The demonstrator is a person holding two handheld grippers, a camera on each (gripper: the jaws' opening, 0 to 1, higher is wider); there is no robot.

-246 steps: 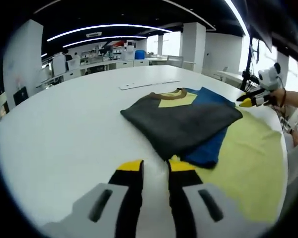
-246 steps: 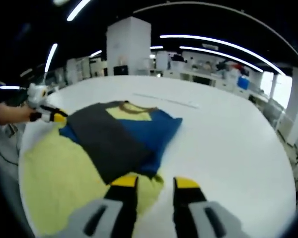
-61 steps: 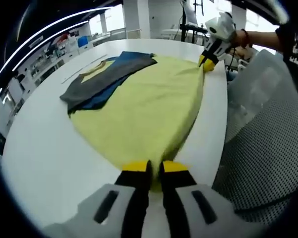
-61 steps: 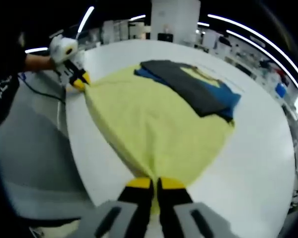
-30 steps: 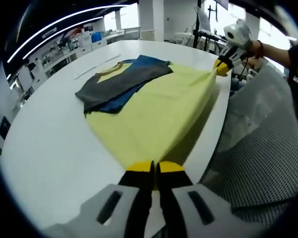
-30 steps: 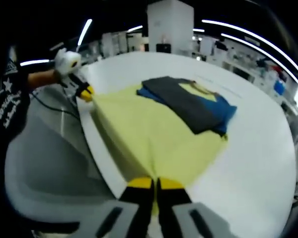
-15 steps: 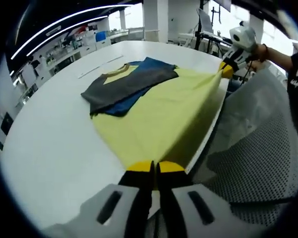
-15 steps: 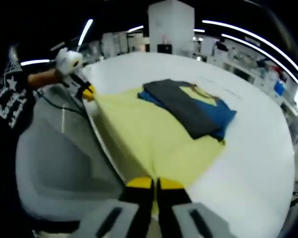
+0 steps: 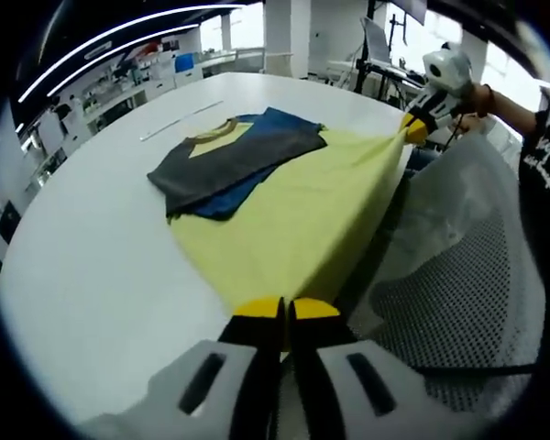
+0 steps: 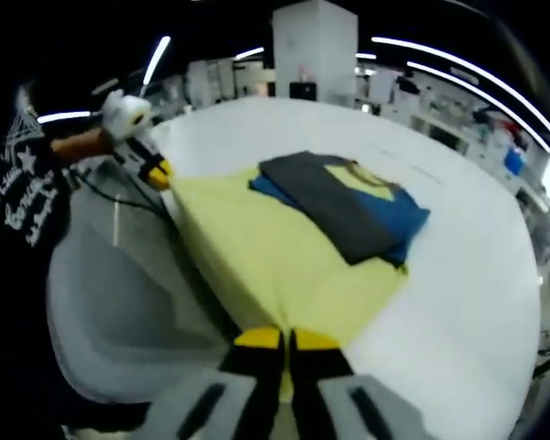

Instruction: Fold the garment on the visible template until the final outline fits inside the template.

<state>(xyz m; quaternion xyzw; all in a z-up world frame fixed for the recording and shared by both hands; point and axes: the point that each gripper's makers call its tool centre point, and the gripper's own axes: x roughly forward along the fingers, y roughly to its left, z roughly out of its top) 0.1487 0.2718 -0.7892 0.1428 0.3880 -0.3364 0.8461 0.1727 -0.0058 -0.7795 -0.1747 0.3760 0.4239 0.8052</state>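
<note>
Both grippers have drawn the garment's [image 9: 284, 202] yellow hem out past the table [image 9: 92, 247] edge; left gripper [image 9: 284, 310] and right gripper [image 10: 275, 341] each stay clamped on a hem corner; its folded grey-and-blue top lies on the table.

Large round-edged white worktop [image 9: 92, 247], yellow-green garment [image 9: 293, 215] spread across its near part (one edge hanging past the rim), folded grey and blue top section [image 9: 234, 160] lying flat, thin pale strip [image 9: 179, 119] farther back
</note>
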